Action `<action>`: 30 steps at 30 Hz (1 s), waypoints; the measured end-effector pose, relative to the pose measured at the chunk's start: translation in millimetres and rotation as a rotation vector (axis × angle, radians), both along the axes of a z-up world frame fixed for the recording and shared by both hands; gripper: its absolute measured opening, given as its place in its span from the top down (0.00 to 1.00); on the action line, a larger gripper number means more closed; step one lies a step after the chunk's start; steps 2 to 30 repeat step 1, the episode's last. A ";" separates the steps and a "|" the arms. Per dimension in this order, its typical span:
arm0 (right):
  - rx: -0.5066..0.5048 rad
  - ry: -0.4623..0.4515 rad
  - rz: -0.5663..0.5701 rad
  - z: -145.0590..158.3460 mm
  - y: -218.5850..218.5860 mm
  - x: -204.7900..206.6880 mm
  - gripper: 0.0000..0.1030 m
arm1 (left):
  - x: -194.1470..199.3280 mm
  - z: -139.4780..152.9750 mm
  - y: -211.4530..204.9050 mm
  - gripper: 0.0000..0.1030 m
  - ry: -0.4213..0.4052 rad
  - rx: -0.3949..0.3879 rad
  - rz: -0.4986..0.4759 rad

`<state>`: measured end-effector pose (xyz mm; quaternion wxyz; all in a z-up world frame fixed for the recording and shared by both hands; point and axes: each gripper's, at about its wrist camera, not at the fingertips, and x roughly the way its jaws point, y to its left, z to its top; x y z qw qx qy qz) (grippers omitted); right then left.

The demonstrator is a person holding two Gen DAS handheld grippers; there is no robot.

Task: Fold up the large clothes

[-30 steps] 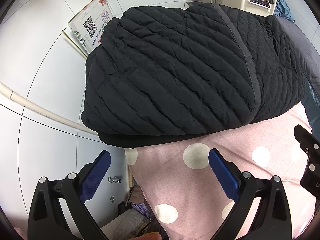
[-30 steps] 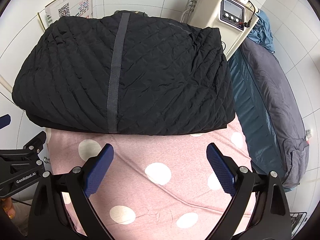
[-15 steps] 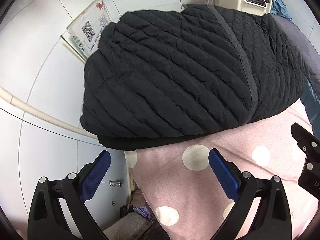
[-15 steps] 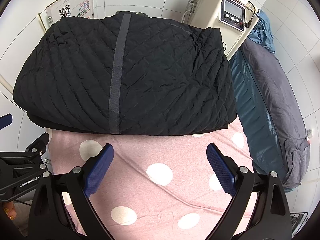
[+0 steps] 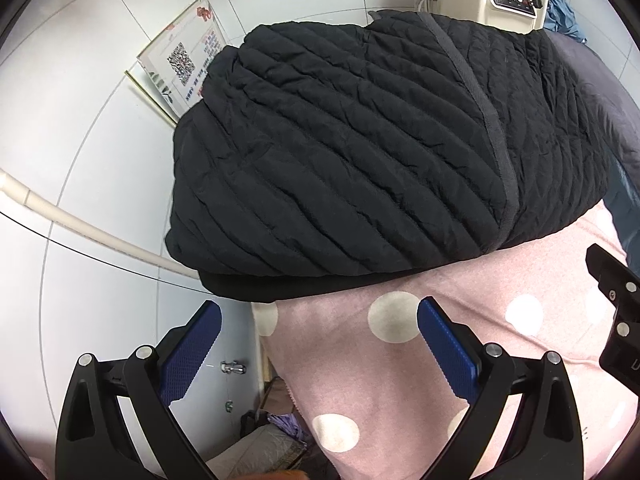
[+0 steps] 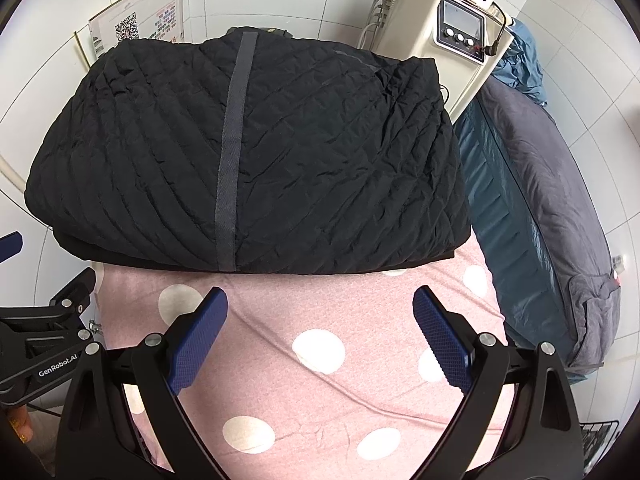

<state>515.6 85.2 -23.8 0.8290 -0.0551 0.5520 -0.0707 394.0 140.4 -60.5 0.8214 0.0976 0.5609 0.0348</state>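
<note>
A black quilted jacket lies folded into a thick rectangle on the pink sheet with white dots; a grey strip runs down its top. It also shows in the left wrist view, overhanging the sheet's left corner. My left gripper is open and empty, short of the jacket's near left corner. My right gripper is open and empty above the sheet, short of the jacket's near edge. Neither touches the jacket.
A cream machine with dials stands behind the jacket on the right. A dark grey and teal bedding roll lies along the right side. A poster with a QR code hangs on the tiled wall. A pipe runs along the left wall.
Both grippers have pulled back slightly from the jacket and stayed open. In the left wrist view the jacket sits further up and to the right. The jacket itself has not moved.
</note>
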 end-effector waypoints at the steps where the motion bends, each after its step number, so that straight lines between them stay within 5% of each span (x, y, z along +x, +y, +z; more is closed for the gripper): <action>1: 0.001 0.000 -0.001 0.1 -0.4 0.0 0.10 | -0.4 -0.1 -0.2 0.06 0.000 0.001 -0.002; 30: 0.001 0.000 -0.001 0.1 -0.4 0.0 0.10 | -0.4 -0.1 -0.2 0.06 0.000 0.001 -0.002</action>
